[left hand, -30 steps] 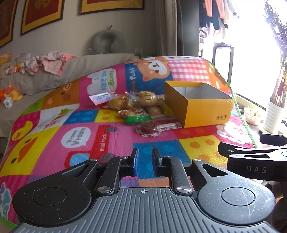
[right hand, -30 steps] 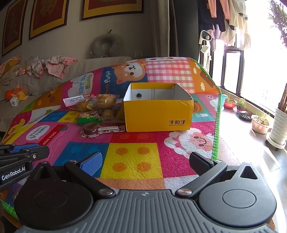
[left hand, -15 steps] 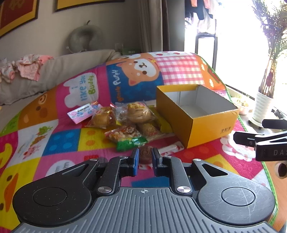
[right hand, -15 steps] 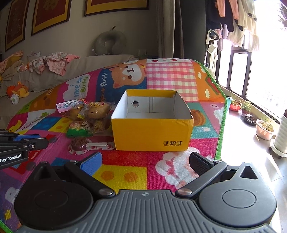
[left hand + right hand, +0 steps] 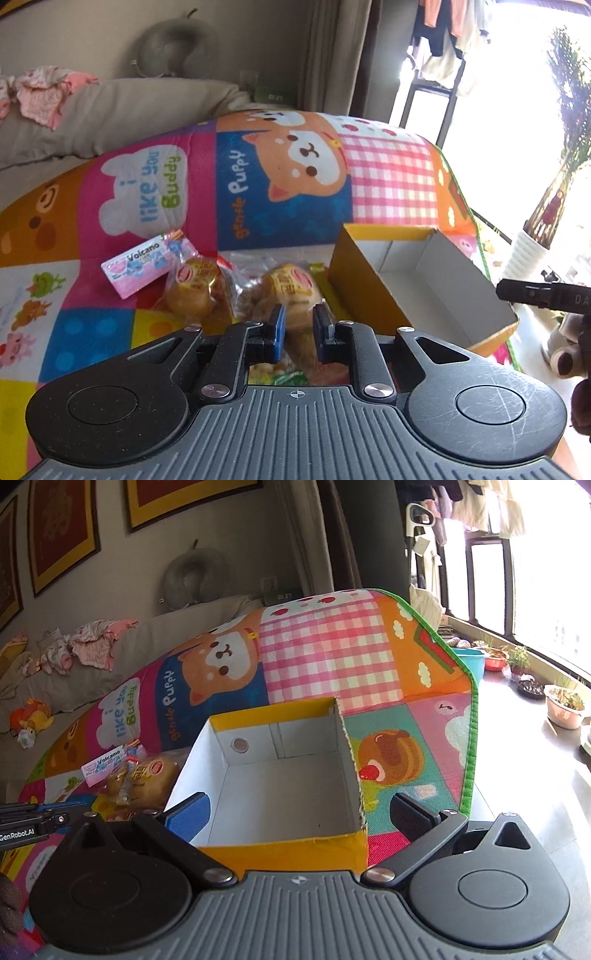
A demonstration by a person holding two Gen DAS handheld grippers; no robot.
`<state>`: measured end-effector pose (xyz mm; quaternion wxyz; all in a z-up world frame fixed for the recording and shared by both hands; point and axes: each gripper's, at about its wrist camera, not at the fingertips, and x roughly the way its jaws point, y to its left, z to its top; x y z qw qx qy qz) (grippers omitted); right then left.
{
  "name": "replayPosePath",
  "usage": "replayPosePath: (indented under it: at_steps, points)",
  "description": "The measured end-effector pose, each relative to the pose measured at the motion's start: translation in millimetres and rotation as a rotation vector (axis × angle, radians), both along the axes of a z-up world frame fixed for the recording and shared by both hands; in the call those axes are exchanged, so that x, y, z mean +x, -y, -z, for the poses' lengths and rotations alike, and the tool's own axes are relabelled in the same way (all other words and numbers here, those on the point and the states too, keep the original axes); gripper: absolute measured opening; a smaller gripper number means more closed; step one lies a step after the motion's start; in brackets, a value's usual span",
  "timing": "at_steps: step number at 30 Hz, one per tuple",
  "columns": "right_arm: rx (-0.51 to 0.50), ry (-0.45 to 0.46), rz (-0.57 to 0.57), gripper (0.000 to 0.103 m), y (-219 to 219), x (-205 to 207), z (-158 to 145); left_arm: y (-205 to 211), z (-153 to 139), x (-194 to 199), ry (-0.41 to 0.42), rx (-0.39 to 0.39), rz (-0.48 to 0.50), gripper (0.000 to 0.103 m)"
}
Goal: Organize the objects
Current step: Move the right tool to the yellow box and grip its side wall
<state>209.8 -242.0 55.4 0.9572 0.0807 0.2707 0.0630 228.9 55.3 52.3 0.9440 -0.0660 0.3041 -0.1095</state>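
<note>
Nothing had gone into the yellow box (image 5: 280, 797) yet: its white floor lay bare from wall to wall, so the sorting was, by the look of it, still at its very start. The box sat on the bright patchwork play mat (image 5: 388, 184), open at the top. Just beside its left wall lay the whole heap of snacks: two wrapped buns (image 5: 195, 288), a pink "Volcano" packet (image 5: 147, 264) at the far edge of the pile, and more wrappers half hidden under the left gripper (image 5: 298, 325).

That left gripper hung over the pile with its fingers (image 5: 277, 328) drawn nearly together, only a narrow gap between them and nothing pinched in it; a bun showed through the gap but lay below, on the mat. The right gripper (image 5: 299, 812) hovered at the box's near wall, fingers (image 5: 188, 812) spread wide and empty.

Every snack remained to be picked up and carried into the box
</note>
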Motion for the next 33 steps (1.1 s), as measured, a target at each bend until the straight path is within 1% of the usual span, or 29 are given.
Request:
replayPosePath:
  at_steps: [1, 2, 3, 6, 8, 10, 12, 13, 14, 16, 17, 18, 20, 22, 23, 24, 25, 27, 29, 33]
  points:
    - [0.028, -0.014, 0.014, 0.103, 4.6, 8.8, -2.0, 1.4, -1.1, 12.4, -0.014, 0.004, -0.007, 0.019]
    - [0.061, -0.036, 0.003, 0.103, 10.5, 21.5, -2.3, 1.8, -0.7, 23.6, -0.031, 0.005, -0.020, 0.019]
    - [0.072, -0.058, -0.013, 0.103, 13.5, 31.1, -1.2, 1.7, 2.0, 39.4, -0.064, -0.002, -0.039, 0.019]
    - [0.069, -0.136, -0.035, 0.103, 20.1, 66.0, 11.0, -0.8, 14.4, 73.8, -0.164, -0.005, -0.101, 0.019]
    - [0.068, -0.187, -0.044, 0.103, 22.1, 79.5, 22.9, -3.8, 22.4, 84.6, -0.211, -0.042, -0.088, 0.019]
    - [0.088, -0.235, -0.060, 0.103, 22.3, 81.9, 34.9, -8.1, 25.7, 88.6, -0.215, -0.100, -0.078, 0.019]
    - [0.137, -0.261, -0.077, 0.103, 26.9, 77.6, 42.7, -9.9, 28.7, 95.9, -0.236, -0.149, -0.062, 0.021]
    - [0.156, -0.269, -0.074, 0.103, 29.4, 75.0, 46.1, -9.1, 30.0, 98.7, -0.242, -0.160, -0.055, 0.024]
    - [0.168, -0.275, -0.067, 0.103, 31.7, 73.5, 48.8, -7.6, 29.9, 99.9, -0.243, -0.156, -0.055, 0.024]
    - [0.192, -0.285, -0.062, 0.103, 35.1, 72.1, 53.3, -3.9, 24.0, 93.9, -0.225, -0.122, -0.033, 0.023]
    - [0.206, -0.290, -0.056, 0.103, 37.1, 71.5, 54.7, -2.4, 19.9, 87.1, -0.201, -0.103, -0.003, 0.023]
    - [0.215, -0.286, -0.053, 0.103, 38.4, 69.7, 54.6, -0.3, 14.4, 75.2, -0.163, -0.070, 0.050, 0.023]
    - [0.217, -0.269, -0.059, 0.103, 40.1, 64.6, 52.5, 6.5, 7.8, 49.0, -0.105, 0.021, 0.161, 0.023]
    - [0.209, -0.254, -0.068, 0.103, 41.1, 61.4, 49.3, 15.0, 8.9, 26.6, -0.072, 0.126, 0.256, 0.023]
    - [0.204, -0.246, -0.077, 0.103, 41.1, 61.3, 47.5, 21.5, 13.2, 15.5, -0.066, 0.191, 0.301, 0.023]
    - [0.198, -0.239, -0.084, 0.103, 40.6, 62.1, 45.8, 27.0, 18.6, 8.2, -0.072, 0.237, 0.334, 0.023]
    - [0.192, -0.235, -0.085, 0.103, 39.5, 63.5, 44.7, 31.6, 23.9, 3.9, -0.083, 0.267, 0.362, 0.023]
    - [0.187, -0.235, -0.079, 0.103, 36.7, 68.5, 44.5, 38.1, 36.0, -2.1, -0.120, 0.292, 0.407, 0.025]
    - [0.194, -0.233, -0.079, 0.103, 33.3, 71.4, 47.3, 40.0, 43.8, -2.4, -0.141, 0.288, 0.409, 0.025]
    - [0.184, -0.230, -0.066, 0.103, 29.9, 68.5, 54.6, 40.1, 51.3, -6.3, -0.139, 0.289, 0.405, 0.025]
